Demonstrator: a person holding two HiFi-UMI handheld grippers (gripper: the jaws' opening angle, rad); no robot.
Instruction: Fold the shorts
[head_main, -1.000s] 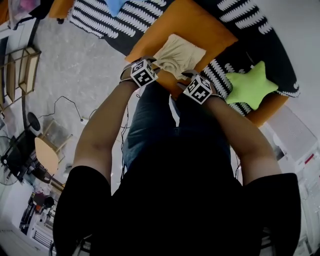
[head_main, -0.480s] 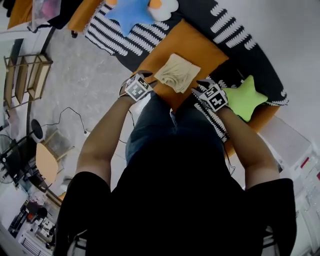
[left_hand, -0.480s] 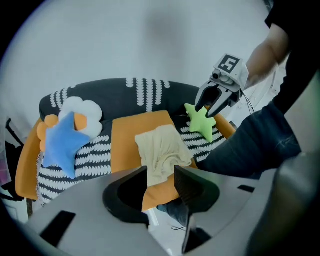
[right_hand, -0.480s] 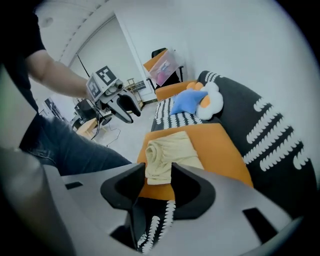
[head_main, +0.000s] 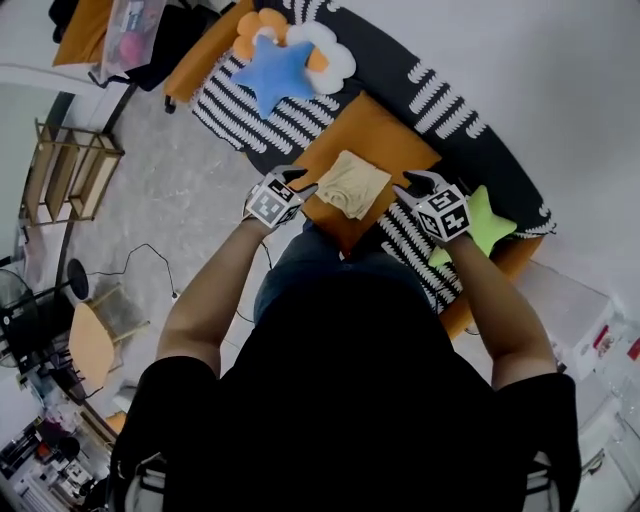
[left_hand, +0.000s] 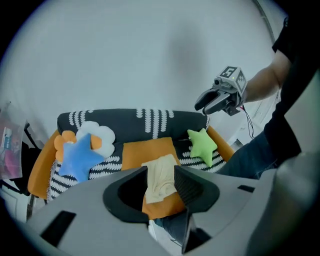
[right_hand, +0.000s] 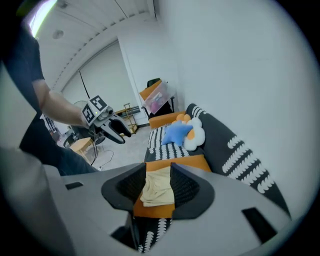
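I see the dark patterned sofa (head_main: 455, 100) running across the upper part of my head view. On its orange seat cushion (head_main: 375, 130), near centre, the beige shorts (head_main: 352, 184) lie folded into a small square. My left gripper (head_main: 298, 182) hangs just left of them, jaws spread and empty. My right gripper (head_main: 412, 186), just right of them, has jaws apart that have just been narrowing, with nothing between them.

Black-and-white patterned sofa (head_main: 400, 62), orange seat cushion (head_main: 385, 125) mid-seat — folded beige shorts (head_main: 352, 184) on it, green star pillow (head_main: 487, 222) one side, blue star pillow (head_main: 275, 72) and white flower pillow (head_main: 328, 50) the other.
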